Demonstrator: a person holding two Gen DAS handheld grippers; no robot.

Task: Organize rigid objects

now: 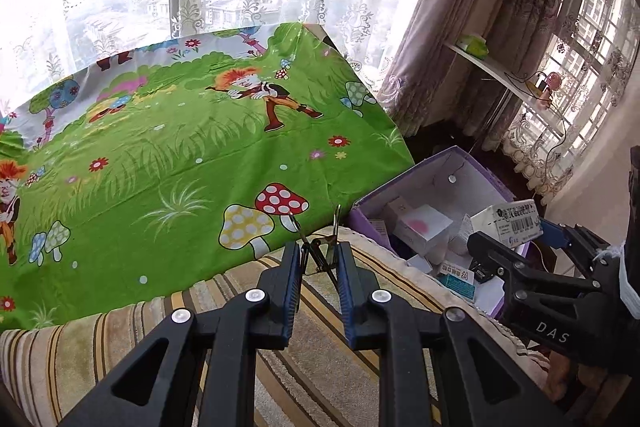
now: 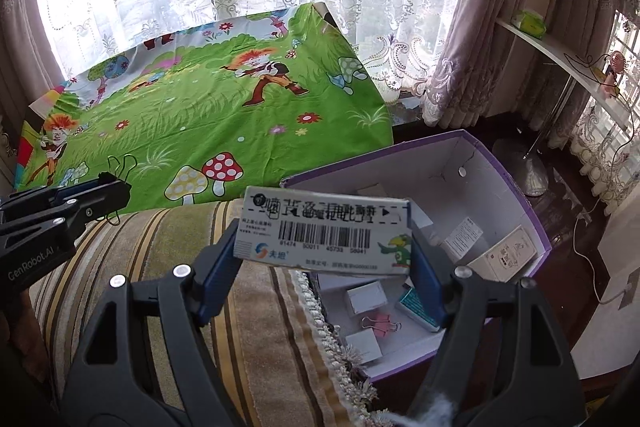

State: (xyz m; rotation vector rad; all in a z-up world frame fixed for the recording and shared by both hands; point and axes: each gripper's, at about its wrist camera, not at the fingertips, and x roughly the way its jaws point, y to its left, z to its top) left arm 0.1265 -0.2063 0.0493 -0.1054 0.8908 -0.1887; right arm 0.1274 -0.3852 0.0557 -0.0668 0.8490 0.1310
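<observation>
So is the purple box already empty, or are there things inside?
Not empty. The open purple box holds several small cartons and a pink binder clip on its floor.

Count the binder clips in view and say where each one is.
2. A black metal binder clip is pinched in the left tongs above the striped cushion. A pink binder clip lies inside the open purple cardboard box. The box's contents may hide others.

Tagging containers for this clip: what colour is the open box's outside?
Purple outside, white inside; the box shows best in the right wrist view.
</observation>
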